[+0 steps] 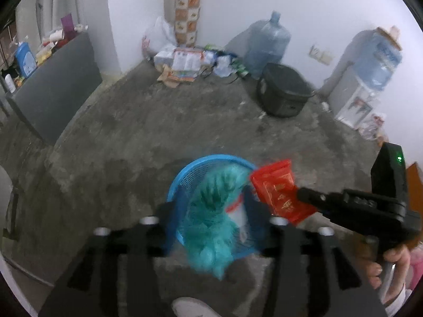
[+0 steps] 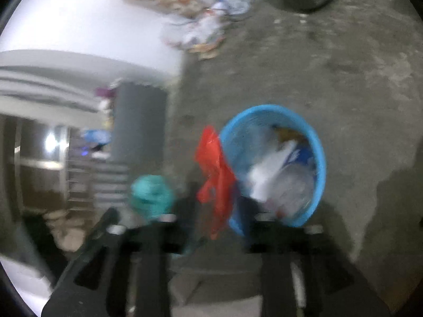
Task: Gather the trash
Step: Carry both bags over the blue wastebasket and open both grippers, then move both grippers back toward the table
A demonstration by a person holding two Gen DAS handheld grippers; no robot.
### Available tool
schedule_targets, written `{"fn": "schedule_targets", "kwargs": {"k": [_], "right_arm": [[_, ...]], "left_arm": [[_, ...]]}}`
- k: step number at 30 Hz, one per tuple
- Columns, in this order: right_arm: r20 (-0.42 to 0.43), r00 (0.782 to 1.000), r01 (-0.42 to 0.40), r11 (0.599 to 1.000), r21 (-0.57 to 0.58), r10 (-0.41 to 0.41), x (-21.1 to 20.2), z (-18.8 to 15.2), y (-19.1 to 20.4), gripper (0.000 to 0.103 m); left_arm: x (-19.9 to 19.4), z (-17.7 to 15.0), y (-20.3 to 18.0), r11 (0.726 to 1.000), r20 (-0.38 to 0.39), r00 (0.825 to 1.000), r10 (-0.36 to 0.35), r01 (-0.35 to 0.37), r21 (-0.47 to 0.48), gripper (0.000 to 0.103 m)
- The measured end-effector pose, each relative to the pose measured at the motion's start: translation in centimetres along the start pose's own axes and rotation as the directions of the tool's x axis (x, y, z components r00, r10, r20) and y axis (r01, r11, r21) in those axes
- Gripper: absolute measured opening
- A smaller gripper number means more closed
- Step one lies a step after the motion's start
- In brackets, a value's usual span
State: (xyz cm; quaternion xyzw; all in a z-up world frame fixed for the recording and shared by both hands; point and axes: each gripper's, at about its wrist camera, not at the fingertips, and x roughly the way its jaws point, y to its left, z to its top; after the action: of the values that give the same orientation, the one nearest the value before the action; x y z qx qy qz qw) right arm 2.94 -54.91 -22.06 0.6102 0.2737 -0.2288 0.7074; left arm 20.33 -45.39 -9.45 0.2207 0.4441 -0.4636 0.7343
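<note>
A blue mesh basket [image 1: 182,182] stands on the concrete floor with white plastic and paper inside it [image 2: 267,174]. My left gripper [image 1: 211,211] hangs over it with its jaws wide apart. A teal net bundle [image 1: 211,227] lies blurred in the gap, and the pads do not press on it. My right gripper [image 1: 306,198] comes in from the right, held by a person's hand [image 1: 394,261]. A red wrapper [image 1: 277,187] sits at its tip over the basket's rim. In the right wrist view the wrapper [image 2: 216,179] hangs loose between the spread fingers of the right gripper [image 2: 216,211], beside the basket [image 2: 320,163].
A black box-like appliance [image 1: 285,92] sits behind the basket. Behind it are a blue water jug [image 1: 267,45] and a water dispenser [image 1: 370,66]. Loose litter [image 1: 190,60] is piled at the far wall. A grey cabinet [image 1: 53,87] stands on the left. A white shoe [image 1: 190,306] is below.
</note>
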Motion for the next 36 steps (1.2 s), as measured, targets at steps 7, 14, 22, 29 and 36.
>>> {"fn": "schedule_targets", "kwargs": {"k": [7, 14, 22, 29, 36], "right_arm": [[-0.008, 0.998, 0.062, 0.998, 0.025, -0.062, 1.1, -0.4, -2.4, 0.05], [0.083, 0.995, 0.057, 0.997, -0.049, -0.053, -4.1, -2.0, -0.2, 0.055], [0.059, 0.997, -0.035, 0.962, -0.271, 0.053, -7.9, -6.4, 6.4, 0.06], [-0.106, 0.984, -0.177, 0.87, -0.461, 0.144, -7.7, -12.6, 12.7, 0.061], [-0.384, 0.912, -0.358, 0.733, -0.578, 0.143, -4.5, -23.1, 18.9, 0.061]], "left_arm": [[0.6, 0.1, 0.2, 1.0, 0.034, 0.999, 0.001, -0.001, 0.006, 0.063], [-7.0, -0.5, 0.6, 0.996, 0.133, 0.991, 0.033, -0.044, 0.077, 0.064], [-22.1, -6.3, 6.8, 0.983, 0.224, 0.96, 0.168, -0.18, 0.031, 0.069], [-35.8, -19.4, 14.6, 0.896, 0.239, 0.88, 0.411, -0.342, -0.282, 0.069], [-40.5, -32.7, 18.2, 0.733, 0.148, 0.844, 0.515, -0.344, -0.586, 0.069]]}}
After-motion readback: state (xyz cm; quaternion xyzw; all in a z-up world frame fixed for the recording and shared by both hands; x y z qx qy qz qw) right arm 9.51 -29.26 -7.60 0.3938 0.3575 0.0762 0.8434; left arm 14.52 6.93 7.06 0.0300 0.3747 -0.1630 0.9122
